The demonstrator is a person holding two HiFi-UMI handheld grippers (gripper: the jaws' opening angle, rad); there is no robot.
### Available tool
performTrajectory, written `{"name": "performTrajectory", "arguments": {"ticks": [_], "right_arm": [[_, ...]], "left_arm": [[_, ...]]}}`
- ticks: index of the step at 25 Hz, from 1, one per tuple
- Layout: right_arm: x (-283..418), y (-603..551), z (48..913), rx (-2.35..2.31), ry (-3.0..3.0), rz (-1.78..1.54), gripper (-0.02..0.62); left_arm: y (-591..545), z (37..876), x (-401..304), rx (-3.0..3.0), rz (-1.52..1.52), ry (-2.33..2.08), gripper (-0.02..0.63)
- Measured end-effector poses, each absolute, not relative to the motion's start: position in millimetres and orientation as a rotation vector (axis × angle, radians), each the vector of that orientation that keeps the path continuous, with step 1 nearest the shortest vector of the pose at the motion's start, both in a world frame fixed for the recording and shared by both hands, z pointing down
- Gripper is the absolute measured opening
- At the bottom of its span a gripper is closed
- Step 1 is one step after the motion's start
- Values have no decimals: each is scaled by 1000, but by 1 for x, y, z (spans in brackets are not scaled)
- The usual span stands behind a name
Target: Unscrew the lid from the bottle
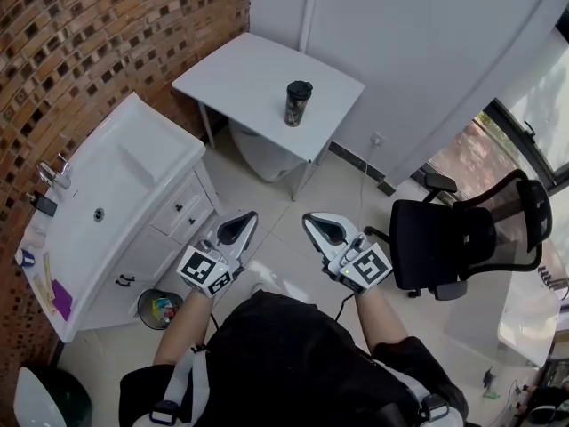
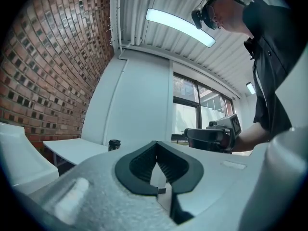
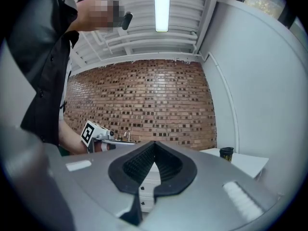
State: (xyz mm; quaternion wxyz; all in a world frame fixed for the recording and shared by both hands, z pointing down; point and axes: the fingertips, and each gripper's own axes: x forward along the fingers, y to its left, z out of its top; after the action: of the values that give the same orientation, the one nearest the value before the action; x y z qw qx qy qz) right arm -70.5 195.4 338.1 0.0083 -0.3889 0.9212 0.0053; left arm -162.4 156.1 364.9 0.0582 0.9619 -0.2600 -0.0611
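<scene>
Brick wall (image 1: 107,43) on my left, red and dark bricks mixed. Against it stands a white washbasin cabinet (image 1: 133,185) with a tap (image 1: 52,174) and drawers, and a small waste bin (image 1: 160,308) at its near end. Pale tiled floor (image 1: 333,185) under me. Ahead, a white worktop (image 1: 236,74) in the corner, with white wall panels (image 1: 427,52) behind. Black office chair (image 1: 462,234) to my right, window (image 1: 532,105) beyond. Strip light (image 2: 180,27) lit on a ribbed white ceiling (image 2: 139,13).

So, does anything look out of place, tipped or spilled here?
Nothing stands out. The bottle stands upright on the white table with its lid on and no spill around it. The left gripper and right gripper are shut and empty, well short of the table.
</scene>
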Motion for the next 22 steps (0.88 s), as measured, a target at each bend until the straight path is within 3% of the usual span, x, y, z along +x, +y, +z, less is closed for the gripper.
{"name": "performTrajectory", "arguments": {"ticks": [13,22], "right_arm": [[-44,125,352,-1239,2855,-21,6],[1,30,352,-1085,2916,24,6]], "left_arm": [[90,369,-141,2922,-174,-748,3],[9,365,-89,2917,-216,-799,3]]}}
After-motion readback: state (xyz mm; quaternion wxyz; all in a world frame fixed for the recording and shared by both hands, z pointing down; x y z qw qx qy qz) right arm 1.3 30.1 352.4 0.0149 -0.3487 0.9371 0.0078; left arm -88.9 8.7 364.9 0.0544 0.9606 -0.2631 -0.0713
